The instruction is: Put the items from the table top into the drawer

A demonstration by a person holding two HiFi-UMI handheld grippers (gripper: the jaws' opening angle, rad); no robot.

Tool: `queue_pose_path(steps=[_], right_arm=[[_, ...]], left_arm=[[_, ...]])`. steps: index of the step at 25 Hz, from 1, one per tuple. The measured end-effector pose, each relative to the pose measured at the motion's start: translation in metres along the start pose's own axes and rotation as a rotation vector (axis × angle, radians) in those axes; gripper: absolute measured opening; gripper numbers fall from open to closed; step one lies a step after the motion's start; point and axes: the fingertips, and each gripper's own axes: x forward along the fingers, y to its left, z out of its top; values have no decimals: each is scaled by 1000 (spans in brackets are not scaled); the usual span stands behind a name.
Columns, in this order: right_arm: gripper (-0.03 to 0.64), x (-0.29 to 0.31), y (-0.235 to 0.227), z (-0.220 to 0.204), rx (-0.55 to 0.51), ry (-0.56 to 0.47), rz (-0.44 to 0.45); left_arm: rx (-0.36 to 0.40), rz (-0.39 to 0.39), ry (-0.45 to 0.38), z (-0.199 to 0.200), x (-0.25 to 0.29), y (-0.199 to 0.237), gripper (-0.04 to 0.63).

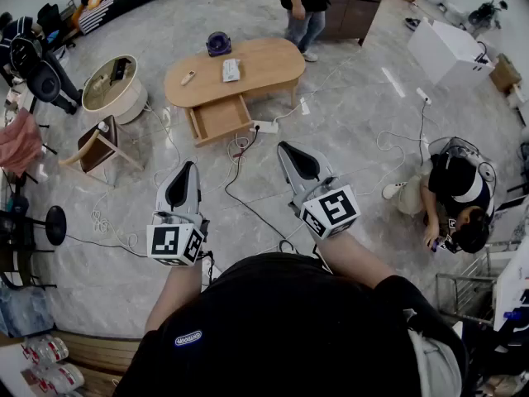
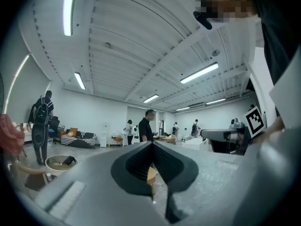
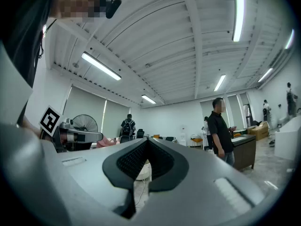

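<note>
Drawer (image 1: 220, 119) open, inside unclear | tabletop items (image 1: 231, 70) too small to identify

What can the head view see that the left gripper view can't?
Only the head view: the wooden table with a remote, a white item and a purple thing on top, its open drawer, and a person crouching on the floor. Only the left gripper view: the ceiling lights. Both: the standing person in black, the round white tub and the right gripper.
</note>
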Motion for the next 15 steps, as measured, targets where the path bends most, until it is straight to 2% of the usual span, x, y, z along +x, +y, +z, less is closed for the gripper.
queue_pose_path(steps=[12,15], right_arm=[[29,11,13,-3,50,-15,-40],[126,20,25,-6,70,-11,-37]], left_arm=[[-35,-18,12,-8,-4,25,2],[-31,-22,0,-11,-11,38,3]])
